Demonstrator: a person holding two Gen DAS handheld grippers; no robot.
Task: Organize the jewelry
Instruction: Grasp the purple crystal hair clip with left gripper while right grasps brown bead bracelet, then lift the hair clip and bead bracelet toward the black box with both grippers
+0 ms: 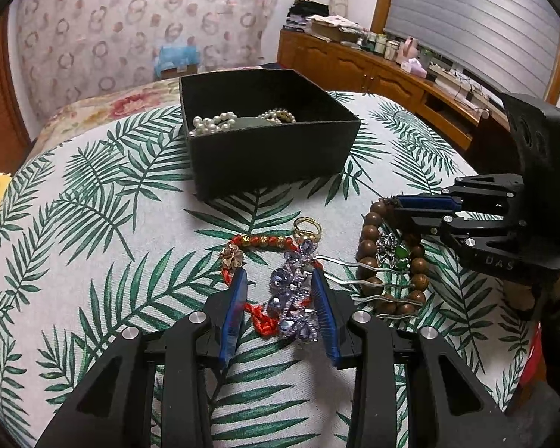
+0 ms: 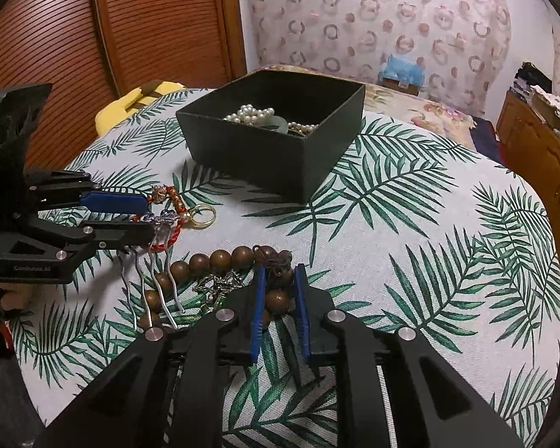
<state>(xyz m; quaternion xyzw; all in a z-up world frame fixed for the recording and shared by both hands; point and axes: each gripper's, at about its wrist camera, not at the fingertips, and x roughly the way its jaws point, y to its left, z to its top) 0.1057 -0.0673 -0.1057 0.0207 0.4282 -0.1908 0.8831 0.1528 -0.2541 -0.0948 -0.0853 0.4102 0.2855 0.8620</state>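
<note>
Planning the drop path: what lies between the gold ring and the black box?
Only bare leaf-print cloth lies between the ring and the box; both wrist views show it.

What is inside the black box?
Inside the black box you can see white pearl beads, a pale green ring-shaped piece and a golden bead strand. The near wall hides the box floor, so more could lie there.
</note>
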